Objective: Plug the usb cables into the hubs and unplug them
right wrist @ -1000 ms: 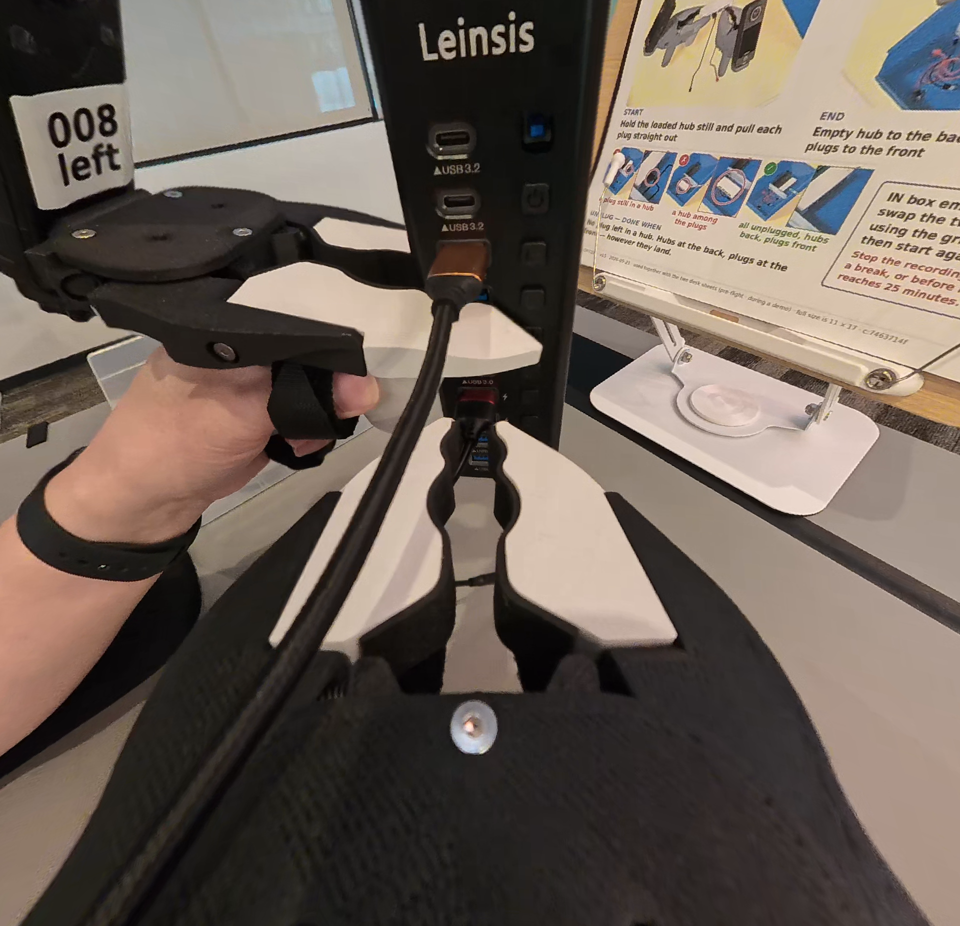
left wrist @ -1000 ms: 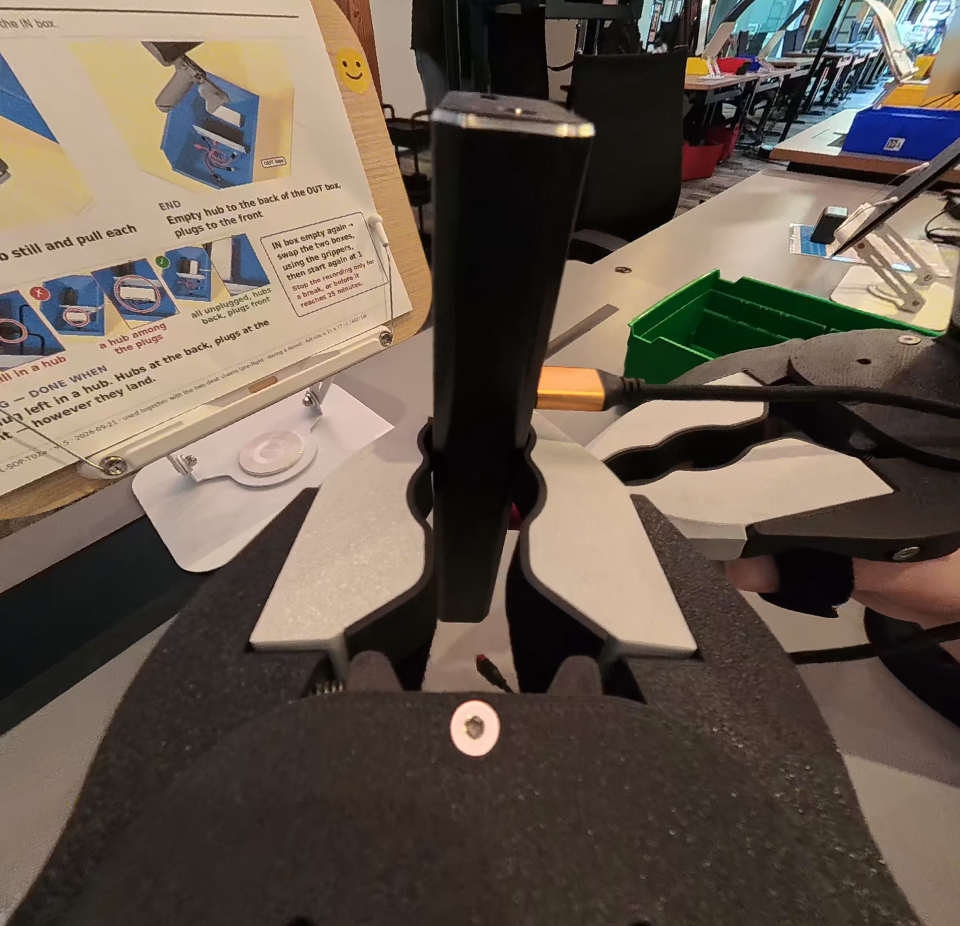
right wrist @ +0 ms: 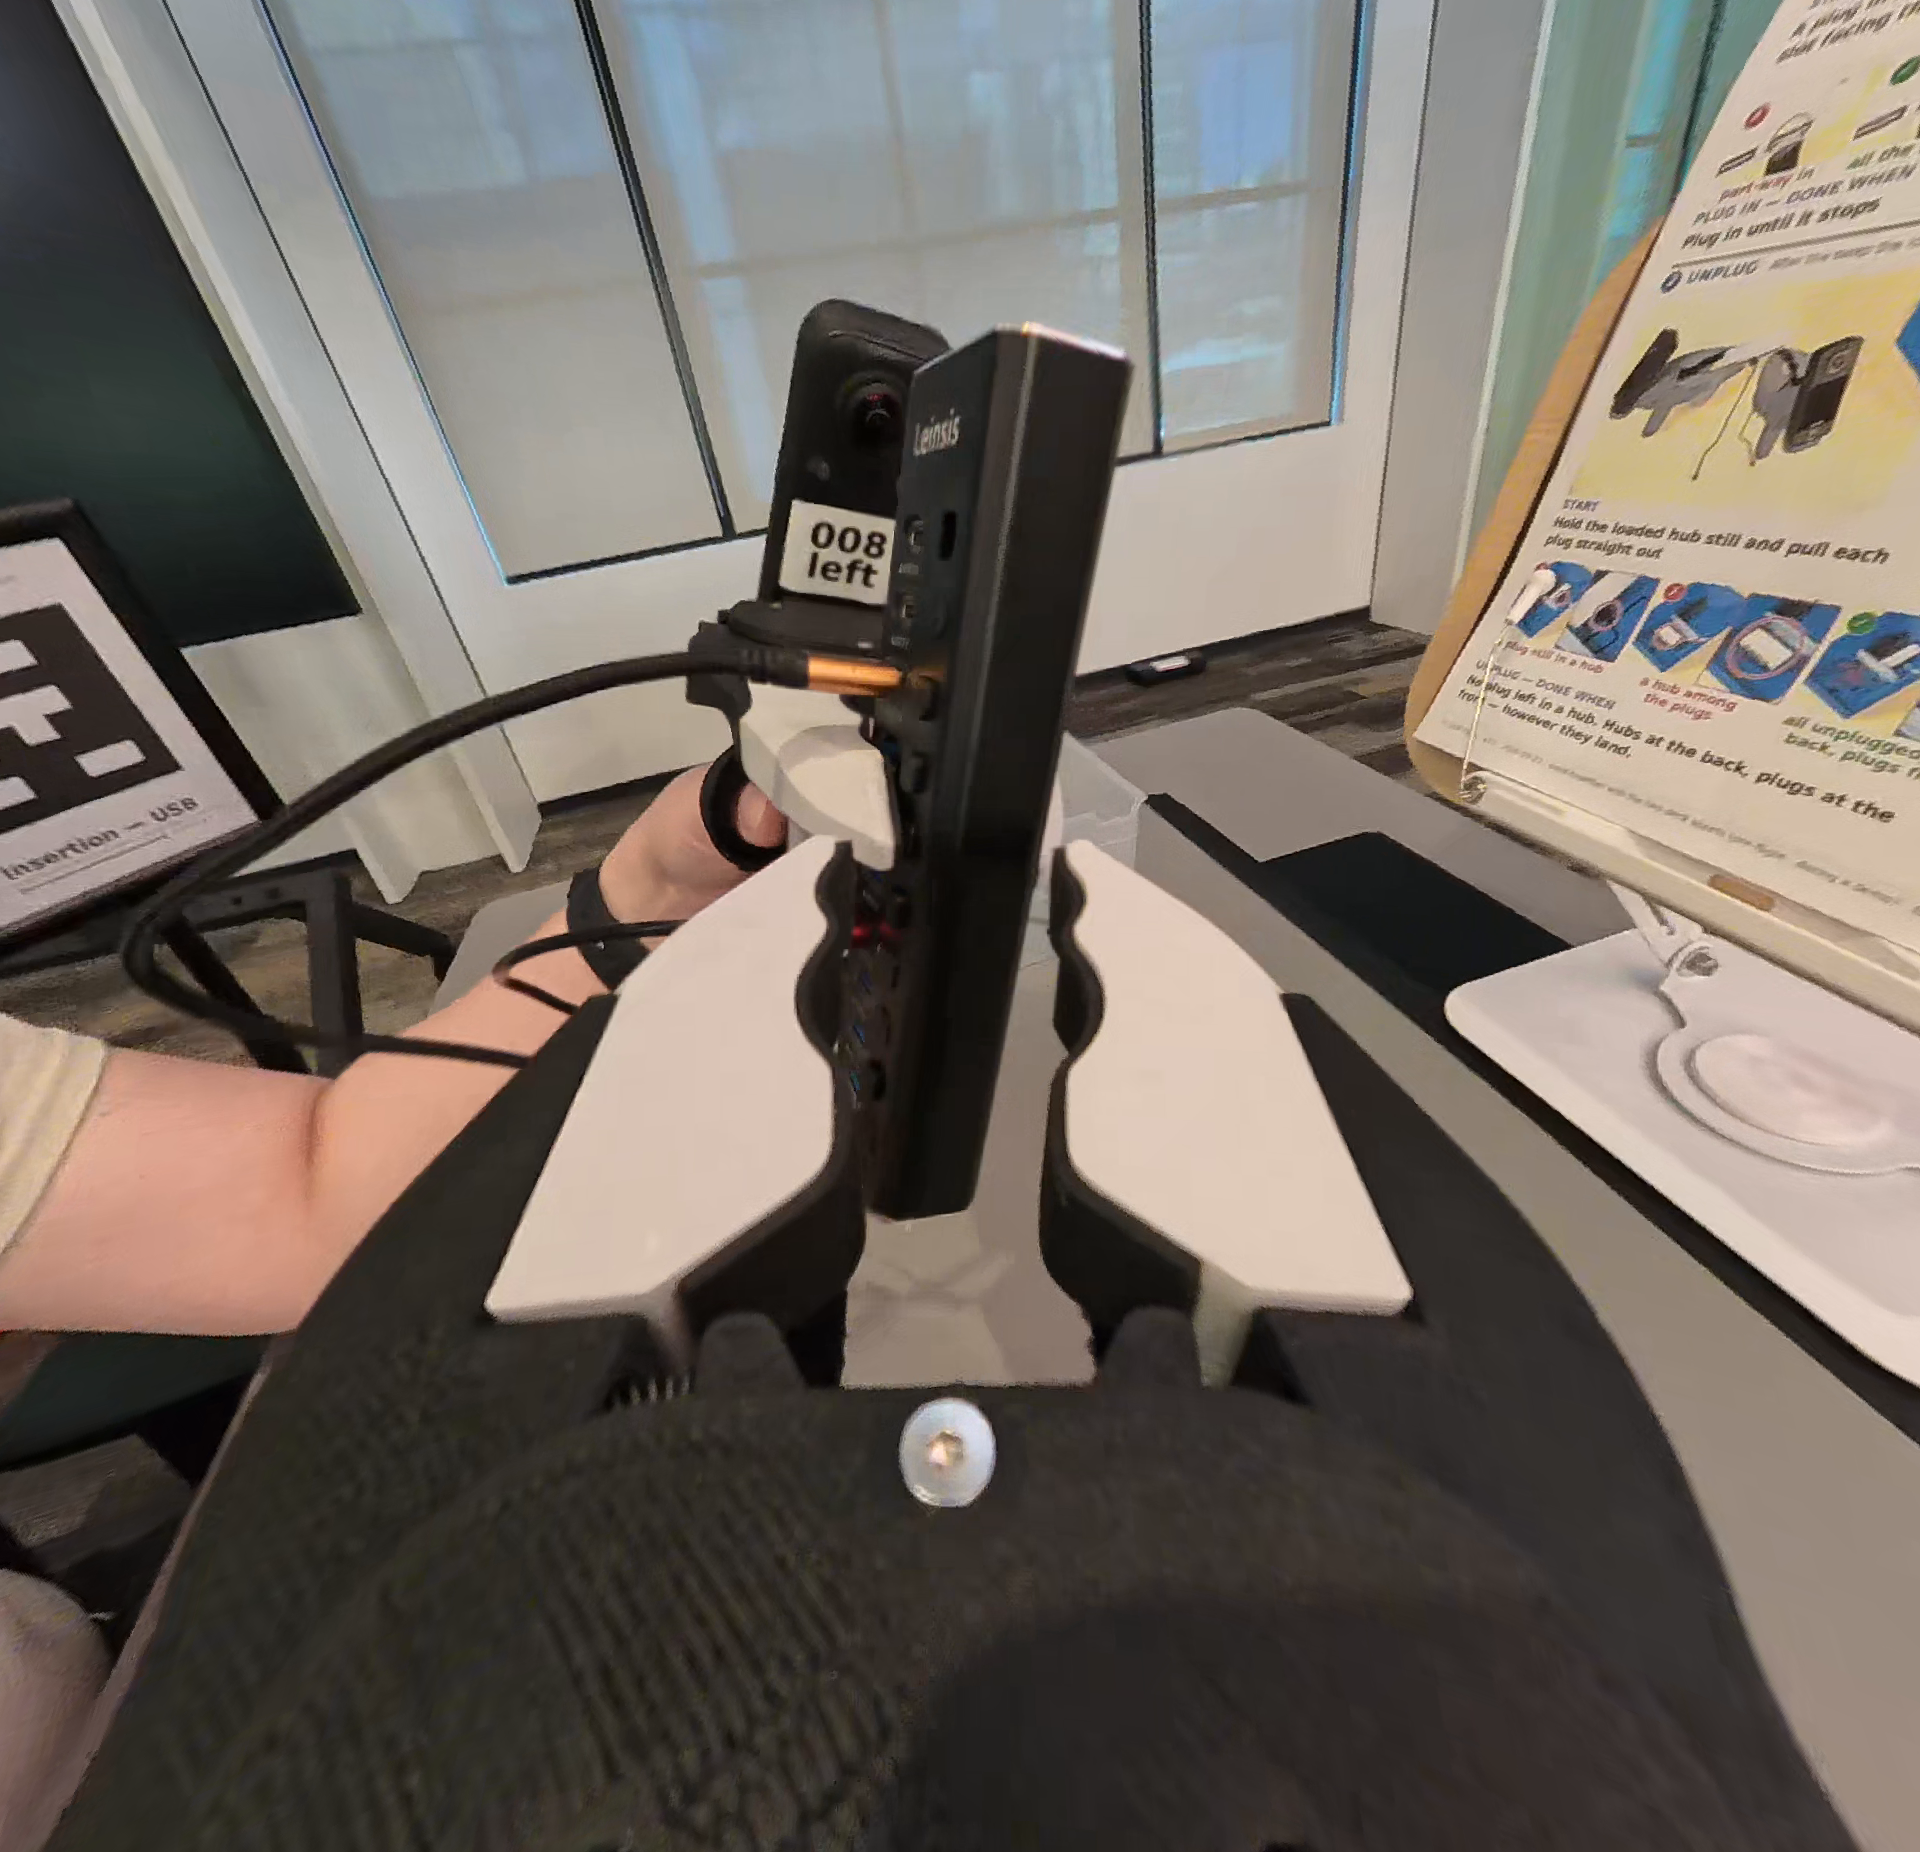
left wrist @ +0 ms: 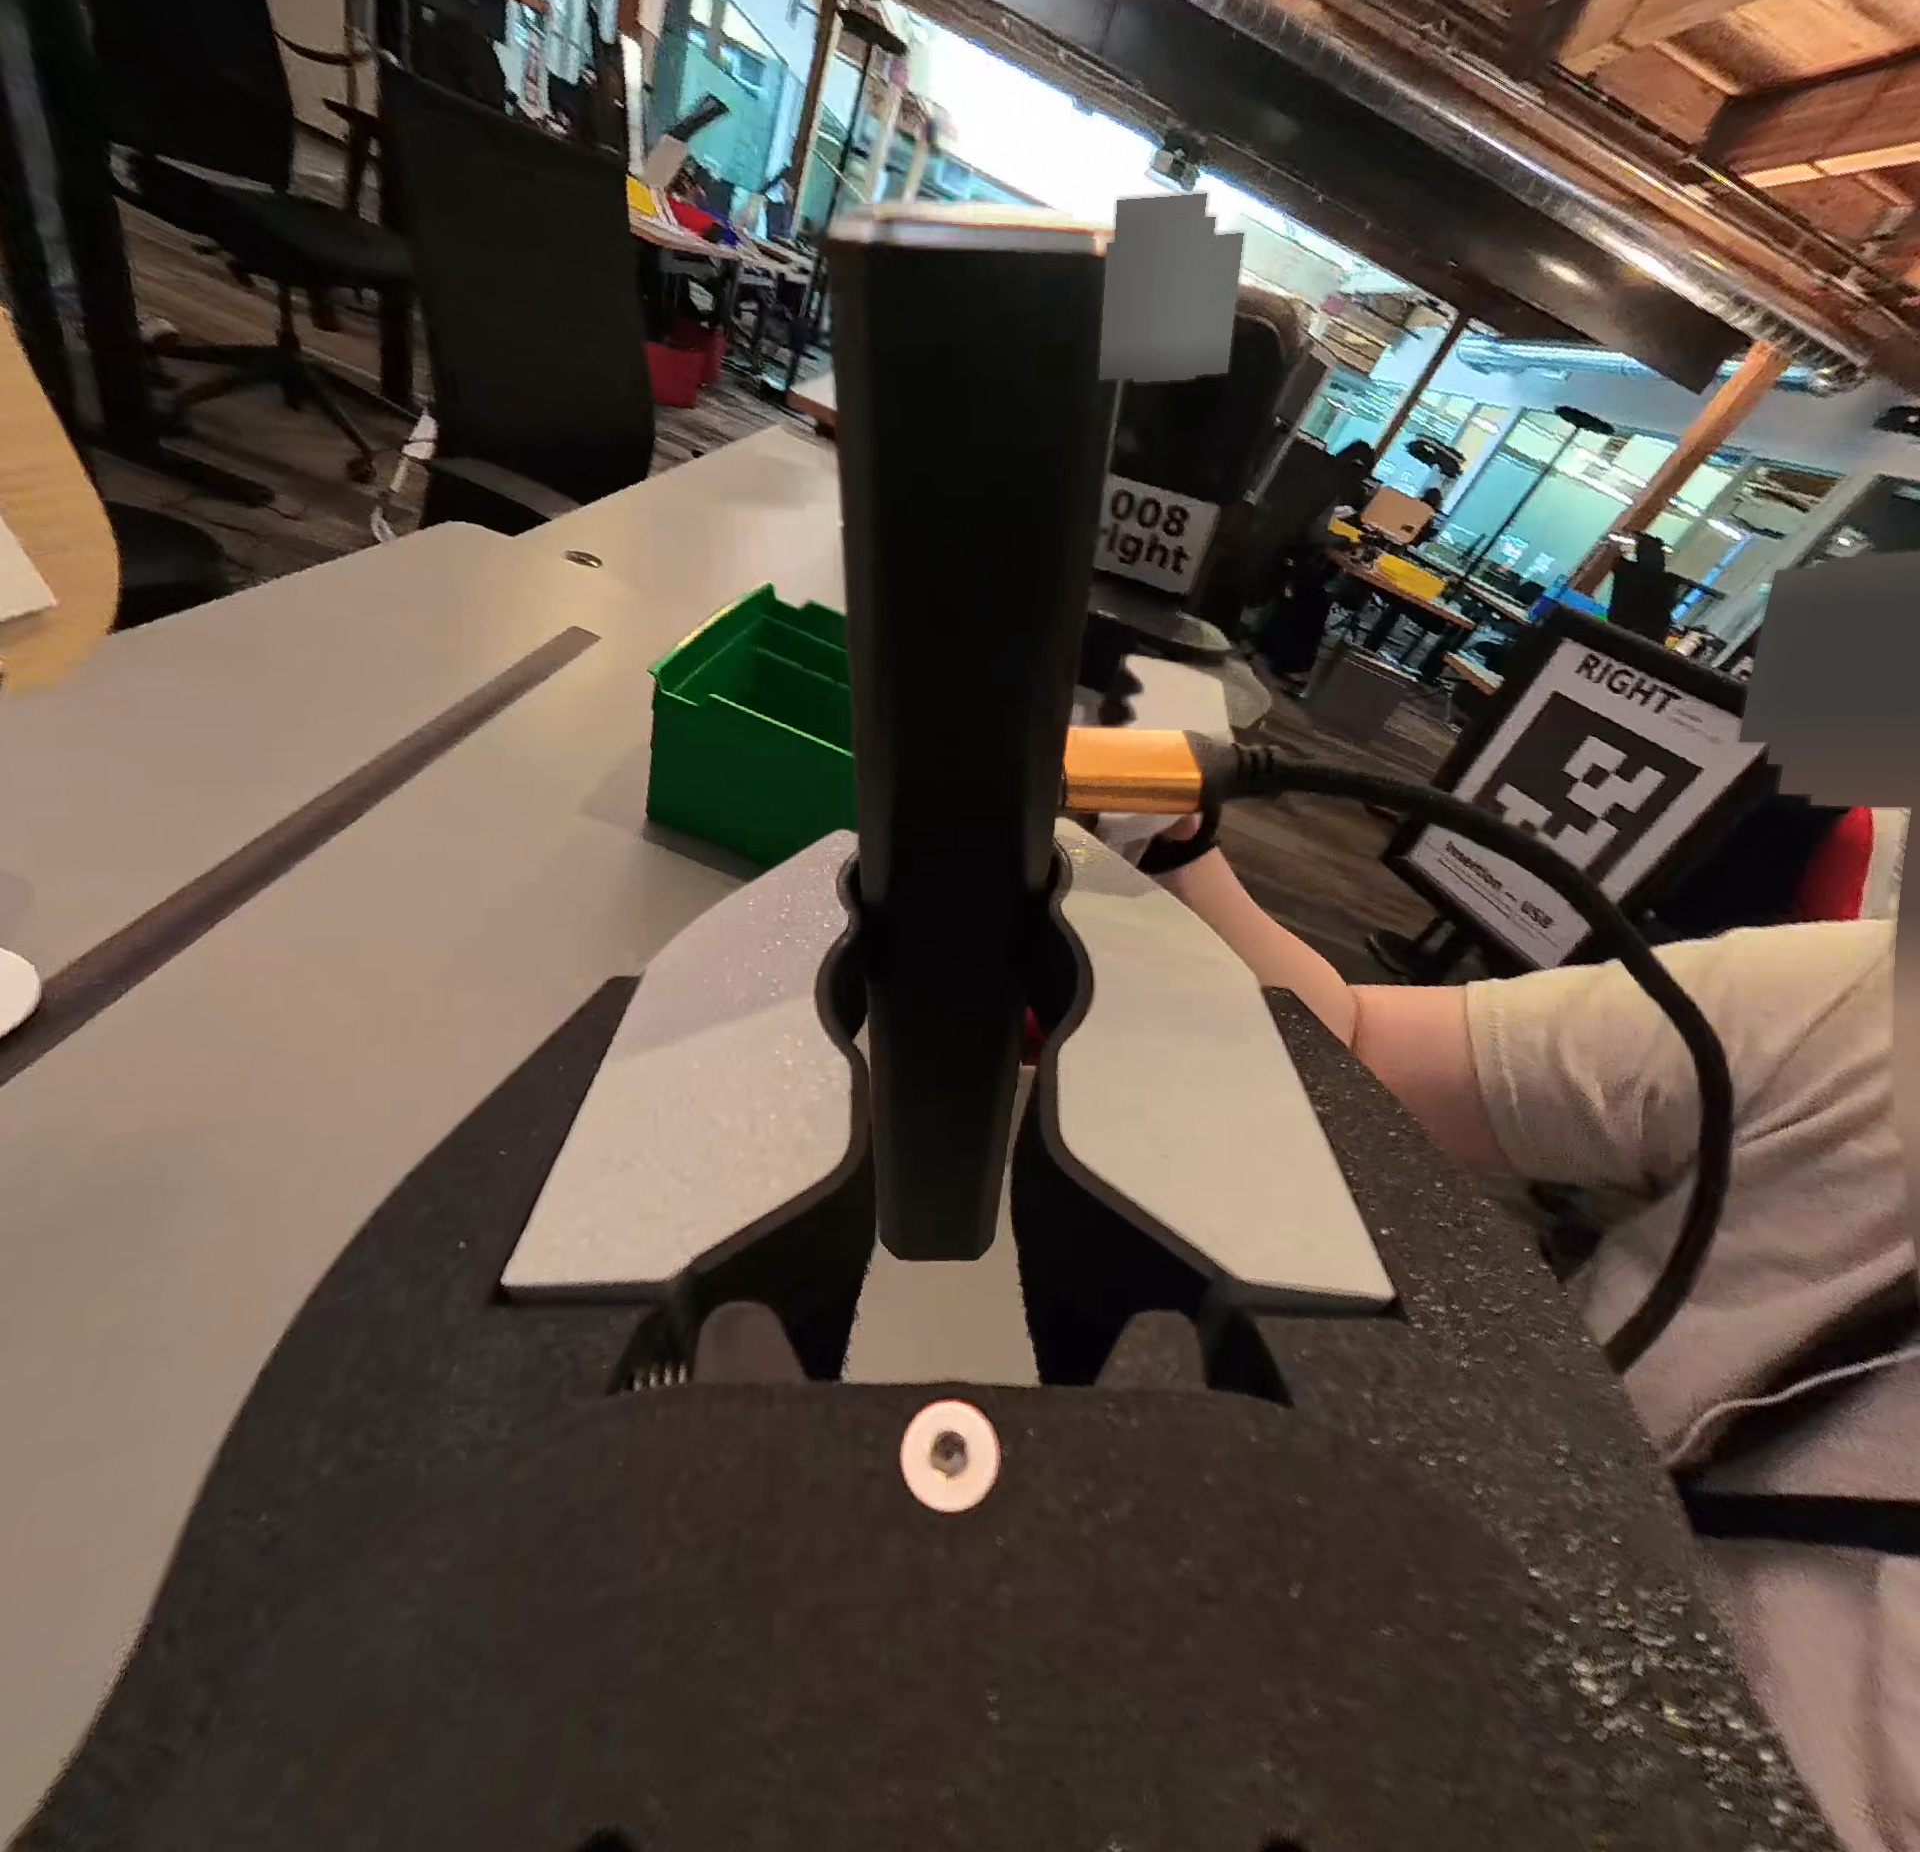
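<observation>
One hub (left wrist: 961,659) upright, left tool (left wrist: 956,929) clamping it | gold plug (left wrist: 1132,769) sideways | right tool (right wrist: 940,929) wide

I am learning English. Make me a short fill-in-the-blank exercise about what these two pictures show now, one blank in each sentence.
1. The left gripper holds the black hub in an ___ position.
2. In the left wrist view, the gold plug enters the hub from the ___.
3. The bin on the table behind the hub is ___.
4. The right gripper is ___, with one finger on each side of the hub.

Missing words: upright; right; green; open
</observation>
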`<state>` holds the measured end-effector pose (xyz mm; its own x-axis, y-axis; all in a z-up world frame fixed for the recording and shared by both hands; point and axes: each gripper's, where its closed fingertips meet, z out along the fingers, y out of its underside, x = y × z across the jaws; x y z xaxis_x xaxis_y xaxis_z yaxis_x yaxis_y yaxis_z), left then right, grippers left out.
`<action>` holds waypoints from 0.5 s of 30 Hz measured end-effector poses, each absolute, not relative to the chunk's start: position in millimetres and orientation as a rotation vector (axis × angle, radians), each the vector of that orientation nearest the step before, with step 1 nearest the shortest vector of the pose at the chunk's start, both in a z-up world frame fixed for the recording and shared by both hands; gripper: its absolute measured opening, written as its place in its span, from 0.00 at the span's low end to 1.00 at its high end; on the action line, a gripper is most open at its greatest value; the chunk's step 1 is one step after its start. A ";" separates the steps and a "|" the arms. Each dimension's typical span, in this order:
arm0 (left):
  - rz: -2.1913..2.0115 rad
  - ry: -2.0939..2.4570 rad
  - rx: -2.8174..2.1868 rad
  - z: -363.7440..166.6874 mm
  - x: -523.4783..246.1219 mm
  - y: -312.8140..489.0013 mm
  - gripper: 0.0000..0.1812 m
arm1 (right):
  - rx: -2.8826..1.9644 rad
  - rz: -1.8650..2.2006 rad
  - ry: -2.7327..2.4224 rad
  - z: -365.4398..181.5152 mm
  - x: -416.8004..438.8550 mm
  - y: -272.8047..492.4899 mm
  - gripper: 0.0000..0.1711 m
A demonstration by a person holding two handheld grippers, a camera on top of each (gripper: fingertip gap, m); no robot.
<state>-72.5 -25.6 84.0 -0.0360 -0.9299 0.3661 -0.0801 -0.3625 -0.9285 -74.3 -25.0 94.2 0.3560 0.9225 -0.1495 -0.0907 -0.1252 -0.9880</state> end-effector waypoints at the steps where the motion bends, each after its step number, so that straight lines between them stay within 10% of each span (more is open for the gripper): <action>1: -1.481 1.112 -1.515 83.1 -71.3 -26.8 0.15 | -1.430 1.052 -0.821 91.5 -74.0 -23.8 0.24; 15: -1.585 1.099 -1.508 81.0 -59.7 -30.6 0.15 | -1.573 1.203 -0.889 67.3 -82.1 -27.3 0.18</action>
<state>-59.7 -30.6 81.0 -0.0978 -0.9031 0.4182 -0.0749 -0.4124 -0.9079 -82.1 -27.3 67.3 0.2572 0.9217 -0.2905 0.0072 -0.3024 -0.9532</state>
